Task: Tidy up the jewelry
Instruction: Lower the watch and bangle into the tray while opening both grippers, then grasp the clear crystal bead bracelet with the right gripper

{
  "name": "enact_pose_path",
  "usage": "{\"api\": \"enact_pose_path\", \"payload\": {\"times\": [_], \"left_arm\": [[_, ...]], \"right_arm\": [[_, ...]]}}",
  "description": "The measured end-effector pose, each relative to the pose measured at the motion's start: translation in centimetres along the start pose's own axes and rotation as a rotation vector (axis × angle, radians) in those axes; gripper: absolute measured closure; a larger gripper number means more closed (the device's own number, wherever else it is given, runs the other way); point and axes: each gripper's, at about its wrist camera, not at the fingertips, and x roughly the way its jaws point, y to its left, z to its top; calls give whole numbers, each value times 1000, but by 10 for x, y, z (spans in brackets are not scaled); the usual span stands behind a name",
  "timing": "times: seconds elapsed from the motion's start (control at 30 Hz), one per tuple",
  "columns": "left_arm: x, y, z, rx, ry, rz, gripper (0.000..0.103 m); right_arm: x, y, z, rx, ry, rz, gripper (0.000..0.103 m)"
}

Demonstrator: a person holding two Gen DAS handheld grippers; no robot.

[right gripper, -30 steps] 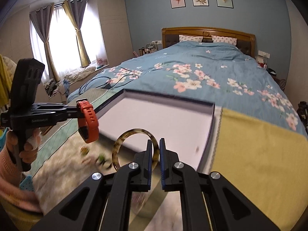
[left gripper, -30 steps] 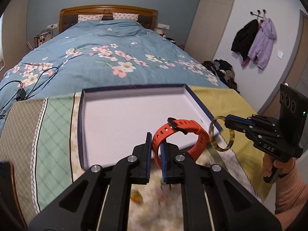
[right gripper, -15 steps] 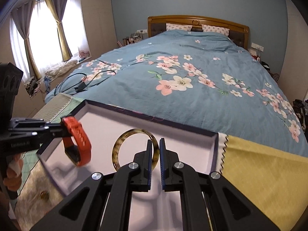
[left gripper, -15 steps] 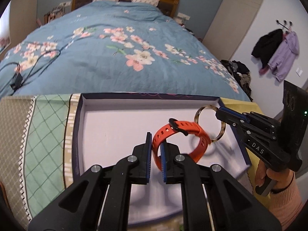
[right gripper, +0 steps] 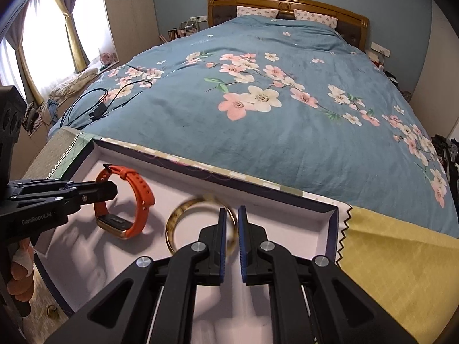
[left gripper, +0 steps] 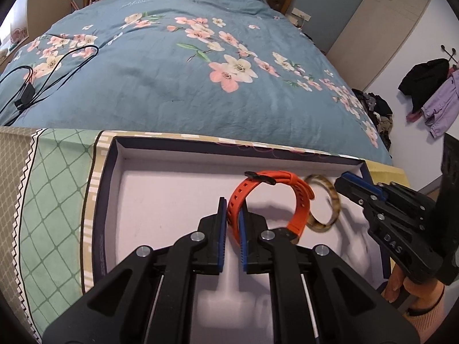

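Left wrist view: the left tongs (left gripper: 232, 215) are clenched on the strap of the orange watch (left gripper: 269, 200). The watch stands up in a loop over the white floor of the tray (left gripper: 160, 200). The strap comes up from between the pads and curves over to the right. Its black buckle is at the top. The watch face is low on the right, partly behind the tongs. Just to the right of the watch is the brown bangle (left gripper: 325, 203). It stands on its edge, and the watch covers its left part. The right tongs (left gripper: 342, 182) come in from the right, and their tips are at the top of the bangle. A hand (left gripper: 407, 289) holds them at the lower right, partly cut off by the picture edge.

Right wrist view: the right tongs (right gripper: 229, 223) are opening, with the bangle (right gripper: 200, 223) still between the pads. The bangle is blurred, so I cannot tell if the pads still touch it. It stands on edge over the tray (right gripper: 287, 200), with its ring facing the camera. Its right side is hidden behind the left pad. To the left, the watch (right gripper: 123, 203) hangs from the left tongs (right gripper: 112, 192), with its gold face at the bottom. The tray lies on a patterned cloth (right gripper: 401, 258) at the foot of the bed (right gripper: 287, 100). Something small lies on the cloth at the lower left, too small to tell what.
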Motion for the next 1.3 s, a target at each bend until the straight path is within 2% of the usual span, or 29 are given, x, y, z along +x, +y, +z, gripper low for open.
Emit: {"api": "enact_pose_path", "payload": {"times": [0.1,0.17,0.3,0.33,0.4,0.47,0.53,0.63,0.77,0.9,1.07,1.13,1.3], "left_arm": [[4,0,3,-3,8,7,94],[7,1,4,-11,10,11,88],[7,3,3,-17,3,7,84],[4,3,1,-19,3,0,77],[-4,4,-2,-10,-27,6,72],[-20,4,-8,16,-78,0,60],[-40,3,-15,50,-131,-1,55],[-78,0,-34,118,-219,1,48],[-118,-2,-69,188,-284,7,39],[-139,-1,-108,225,-284,0,37],[-150,1,-149,225,-271,-5,37],[-152,2,-161,219,-268,-20,37],[-153,-5,-182,223,-266,-18,37]], "right_arm": [[-8,7,-3,-15,-27,25,87],[-13,11,-5,-22,-40,42,86],[-22,15,-9,-26,-56,77,78],[-26,15,-11,-27,-63,90,76],[-37,15,-17,-23,-88,117,73],[-53,13,-26,-22,-119,148,69],[-70,13,-37,-31,-148,178,61],[-93,14,-58,-62,-171,203,55],[-119,16,-94,-99,-162,238,55],[-128,13,-129,-91,-114,250,55],[-133,18,-160,-95,-71,257,60],[-135,27,-170,-124,-59,269,65],[-133,53,-179,-226,-48,241,66]]}}
